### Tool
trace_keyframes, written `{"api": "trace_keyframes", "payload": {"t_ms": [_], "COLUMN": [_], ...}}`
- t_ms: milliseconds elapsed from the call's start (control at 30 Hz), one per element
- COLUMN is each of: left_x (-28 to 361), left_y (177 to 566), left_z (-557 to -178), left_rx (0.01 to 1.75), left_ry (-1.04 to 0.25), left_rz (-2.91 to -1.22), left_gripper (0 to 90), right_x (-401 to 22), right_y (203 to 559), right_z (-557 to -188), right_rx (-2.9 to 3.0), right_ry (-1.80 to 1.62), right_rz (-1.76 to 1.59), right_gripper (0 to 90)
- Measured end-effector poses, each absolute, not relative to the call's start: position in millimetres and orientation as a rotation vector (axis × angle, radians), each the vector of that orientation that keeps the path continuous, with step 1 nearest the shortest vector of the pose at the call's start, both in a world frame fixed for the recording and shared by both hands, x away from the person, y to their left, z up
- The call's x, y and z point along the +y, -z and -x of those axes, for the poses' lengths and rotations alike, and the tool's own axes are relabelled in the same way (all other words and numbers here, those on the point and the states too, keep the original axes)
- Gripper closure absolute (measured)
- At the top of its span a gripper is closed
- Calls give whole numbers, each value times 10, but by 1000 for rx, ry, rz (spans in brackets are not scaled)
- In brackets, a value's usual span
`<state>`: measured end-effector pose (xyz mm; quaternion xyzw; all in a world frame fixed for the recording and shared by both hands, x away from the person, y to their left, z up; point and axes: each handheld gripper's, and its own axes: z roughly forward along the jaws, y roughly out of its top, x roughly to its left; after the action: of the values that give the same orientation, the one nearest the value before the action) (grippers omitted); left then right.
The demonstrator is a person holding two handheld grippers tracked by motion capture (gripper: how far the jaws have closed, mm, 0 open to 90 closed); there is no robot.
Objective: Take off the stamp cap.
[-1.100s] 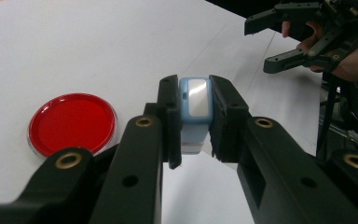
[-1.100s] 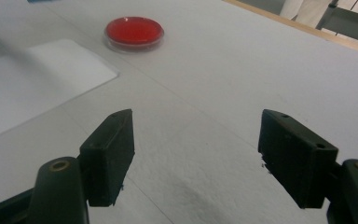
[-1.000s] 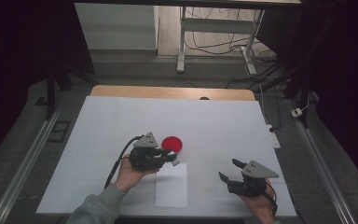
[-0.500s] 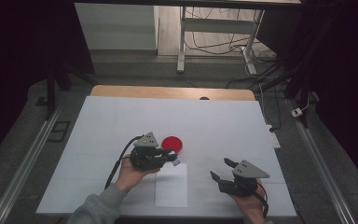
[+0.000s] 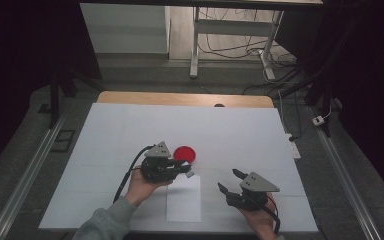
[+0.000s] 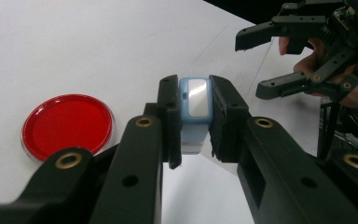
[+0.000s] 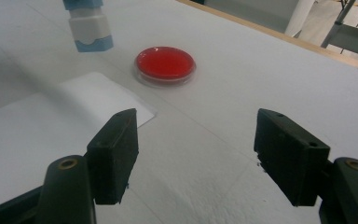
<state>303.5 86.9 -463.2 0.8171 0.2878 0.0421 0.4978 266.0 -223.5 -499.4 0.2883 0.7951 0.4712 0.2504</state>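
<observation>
My left gripper is shut on a small blue-and-white block, held just above the top edge of a white paper sheet. A red round dish lies on the white table just beyond that gripper. My right gripper hovers to the right of the sheet, open, pointing toward the dish. Its jaws have just been closing a little, with nothing between them.
The white tabletop stretches to a wooden strip at the far edge. Metal rails run along both sides of the table. A desk frame with cables stands behind.
My right gripper has slid left toward the paper sheet and its jaws have narrowed slightly. The left gripper and the block have stayed in place.
</observation>
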Motion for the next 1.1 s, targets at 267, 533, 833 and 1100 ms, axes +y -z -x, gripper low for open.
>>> {"api": "trace_keyframes", "payload": {"t_ms": [267,533,833,1100], "left_x": [865,850,834,826], "left_y": [4631,4638,4650,4653], "left_z": [-3034,-3037,-3044,-3041], "left_rx": [699,698,700,703], "left_ry": [-104,-103,-102,-101], "left_rz": [-1975,-1978,-1980,-1978], "left_gripper": [757,757,757,757], "right_x": [-2095,-1983,-1837,-1681], "right_y": [5021,5045,5052,5076], "right_z": [-2660,-2667,-2658,-2653], "right_rx": [2190,2200,2221,2244], "right_ry": [-1283,-1281,-1311,-1288], "right_rz": [-759,-752,-743,-713], "right_gripper": [301,302,303,306]}}
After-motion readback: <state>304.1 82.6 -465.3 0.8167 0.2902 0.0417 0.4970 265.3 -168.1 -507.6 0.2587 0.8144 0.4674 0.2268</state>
